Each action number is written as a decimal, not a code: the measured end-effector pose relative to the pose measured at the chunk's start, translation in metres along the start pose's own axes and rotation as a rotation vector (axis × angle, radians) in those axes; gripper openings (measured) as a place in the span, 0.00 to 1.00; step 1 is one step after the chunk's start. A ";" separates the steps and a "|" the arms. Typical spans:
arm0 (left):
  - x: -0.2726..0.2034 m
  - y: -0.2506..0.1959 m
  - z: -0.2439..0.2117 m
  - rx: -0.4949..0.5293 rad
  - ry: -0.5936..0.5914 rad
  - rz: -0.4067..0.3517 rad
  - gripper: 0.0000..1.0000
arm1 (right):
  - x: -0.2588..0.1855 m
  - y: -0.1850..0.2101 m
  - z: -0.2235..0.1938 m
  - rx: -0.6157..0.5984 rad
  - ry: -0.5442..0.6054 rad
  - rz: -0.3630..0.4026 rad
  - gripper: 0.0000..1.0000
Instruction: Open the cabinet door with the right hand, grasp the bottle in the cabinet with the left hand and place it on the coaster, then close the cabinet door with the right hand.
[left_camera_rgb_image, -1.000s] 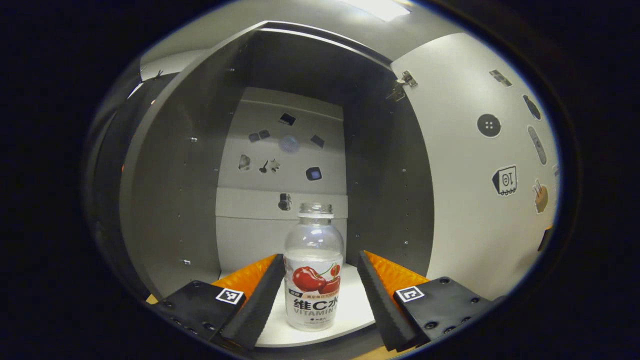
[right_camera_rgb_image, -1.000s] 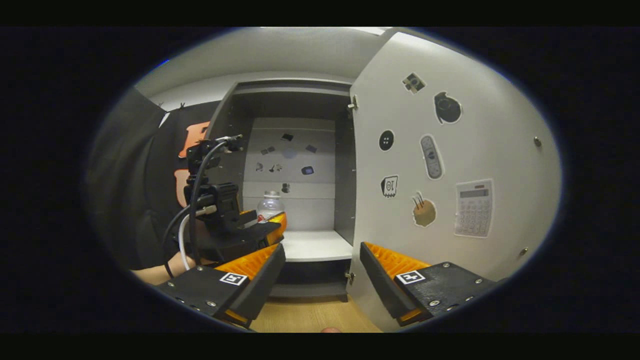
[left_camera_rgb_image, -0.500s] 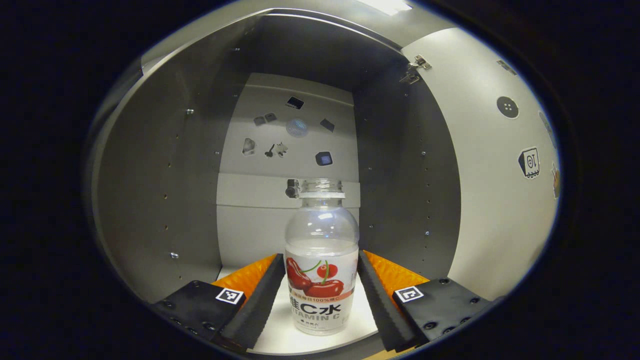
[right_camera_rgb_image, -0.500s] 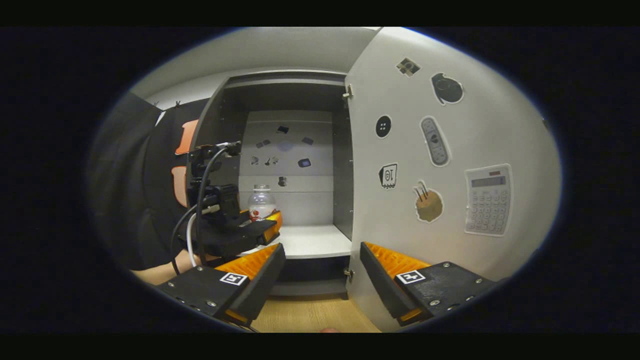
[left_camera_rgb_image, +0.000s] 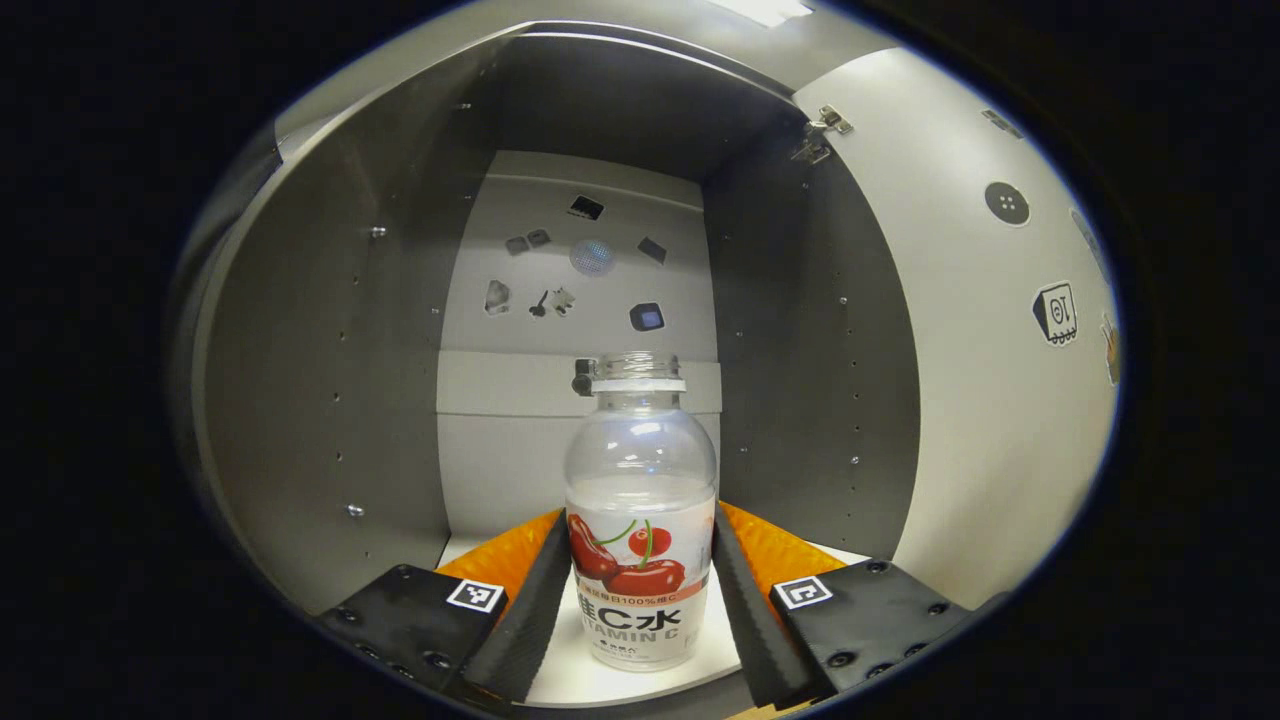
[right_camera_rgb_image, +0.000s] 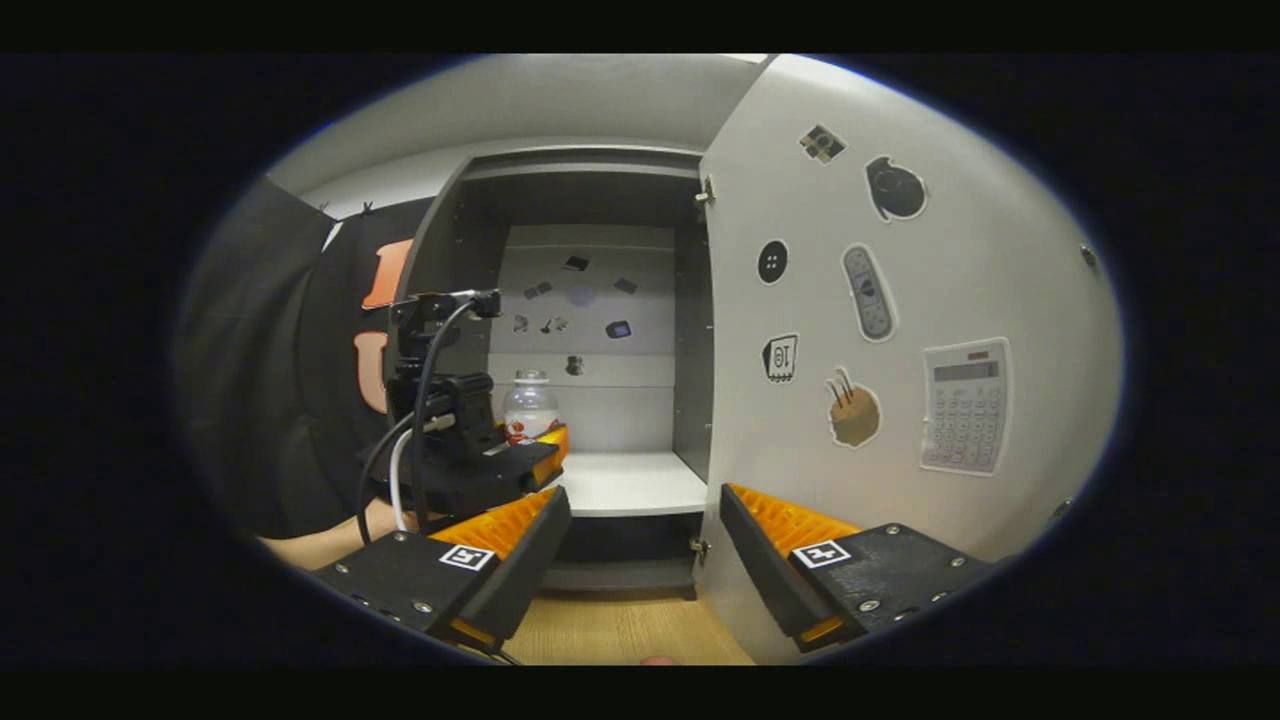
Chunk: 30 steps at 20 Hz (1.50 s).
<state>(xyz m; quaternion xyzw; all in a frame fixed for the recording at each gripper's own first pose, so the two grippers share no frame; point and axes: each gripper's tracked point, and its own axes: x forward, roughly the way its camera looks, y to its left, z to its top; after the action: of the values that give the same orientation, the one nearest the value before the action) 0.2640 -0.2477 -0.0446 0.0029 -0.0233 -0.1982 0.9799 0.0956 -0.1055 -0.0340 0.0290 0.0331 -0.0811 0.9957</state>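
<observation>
Cabinet door (right_camera_rgb_image: 900, 300) open. Capless vitamin drink bottle (left_camera_rgb_image: 640, 520) stands upright on the cabinet shelf (right_camera_rgb_image: 630, 485), dead centre between the left gripper (left_camera_rgb_image: 638, 610) fingers; pads look to touch both sides, full clamp unclear. Right gripper (right_camera_rgb_image: 645, 555) hangs open and empty before the cabinet, farther off.

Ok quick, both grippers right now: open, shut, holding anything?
Left gripper: shut on the vitamin drink bottle, one finger against each side of its label, inside the cabinet.
Right gripper: open, holding nothing, near the open cabinet door.
</observation>
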 end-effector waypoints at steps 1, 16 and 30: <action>-0.004 -0.001 0.003 -0.001 -0.012 0.003 0.83 | -0.003 -0.001 0.001 -0.003 -0.003 0.004 0.93; -0.140 0.008 0.021 0.024 -0.034 0.149 0.81 | -0.083 0.027 0.012 -0.031 -0.044 0.232 0.93; -0.295 0.053 -0.052 0.109 -0.010 0.290 0.82 | -0.110 0.090 -0.024 -0.033 0.006 0.417 0.93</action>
<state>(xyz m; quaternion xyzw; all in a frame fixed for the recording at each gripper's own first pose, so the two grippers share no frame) 0.0158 -0.0850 -0.1084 0.0519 -0.0392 -0.0529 0.9965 0.0008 0.0020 -0.0453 0.0191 0.0304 0.1277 0.9912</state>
